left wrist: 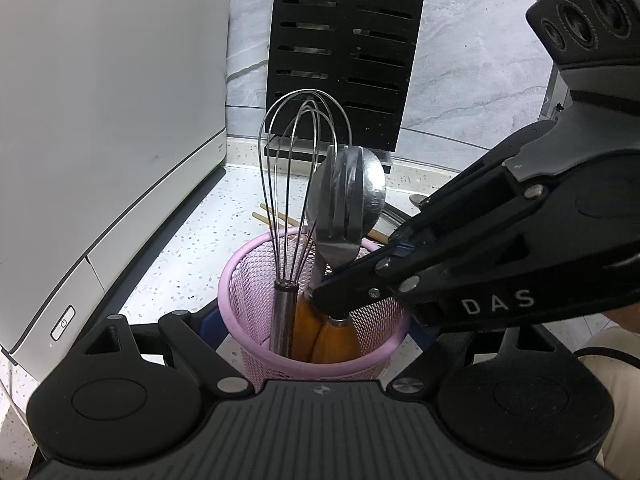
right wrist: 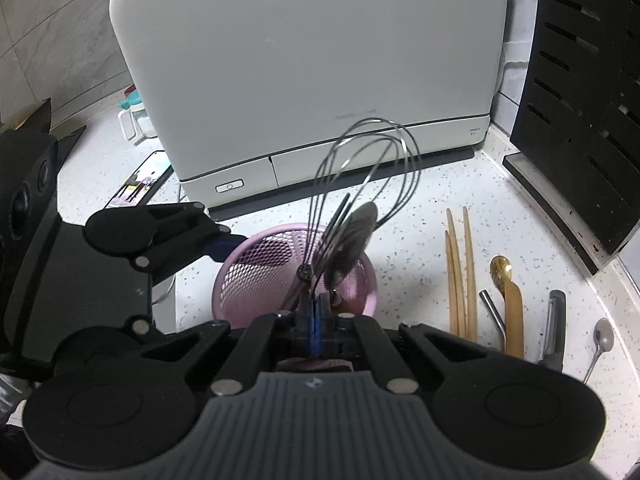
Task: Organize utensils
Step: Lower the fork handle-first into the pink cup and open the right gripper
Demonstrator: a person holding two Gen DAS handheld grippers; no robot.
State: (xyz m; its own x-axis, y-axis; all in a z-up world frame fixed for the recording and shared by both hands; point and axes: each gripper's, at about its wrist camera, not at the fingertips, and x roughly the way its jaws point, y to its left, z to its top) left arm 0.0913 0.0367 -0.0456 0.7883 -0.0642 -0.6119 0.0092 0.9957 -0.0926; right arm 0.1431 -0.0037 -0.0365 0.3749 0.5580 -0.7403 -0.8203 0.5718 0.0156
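A pink mesh basket (left wrist: 240,280) stands on the speckled counter with my left gripper (left wrist: 316,326) shut around it, blue pads against both sides. One left finger (right wrist: 216,248) touches the basket (right wrist: 248,264) at its far-left rim. A wire whisk (left wrist: 304,140), a steel spoon (left wrist: 372,192) and a fork (left wrist: 340,216) stand in it, with orange handles down inside. My right gripper (left wrist: 320,296) reaches in from the right, shut on the fork's neck just above the handle. In the right wrist view its pads (right wrist: 315,312) are pressed together over the basket, beside the whisk (right wrist: 372,152).
A white appliance (right wrist: 304,80) fills the left and back. A black slotted knife block (left wrist: 344,48) stands behind the basket. To its right lie wooden chopsticks (right wrist: 460,272), a gold spoon (right wrist: 508,296), a steel straw (right wrist: 494,316), a dark-handled tool (right wrist: 556,328) and a small spoon (right wrist: 602,344). A phone (right wrist: 140,184) lies at the far left.
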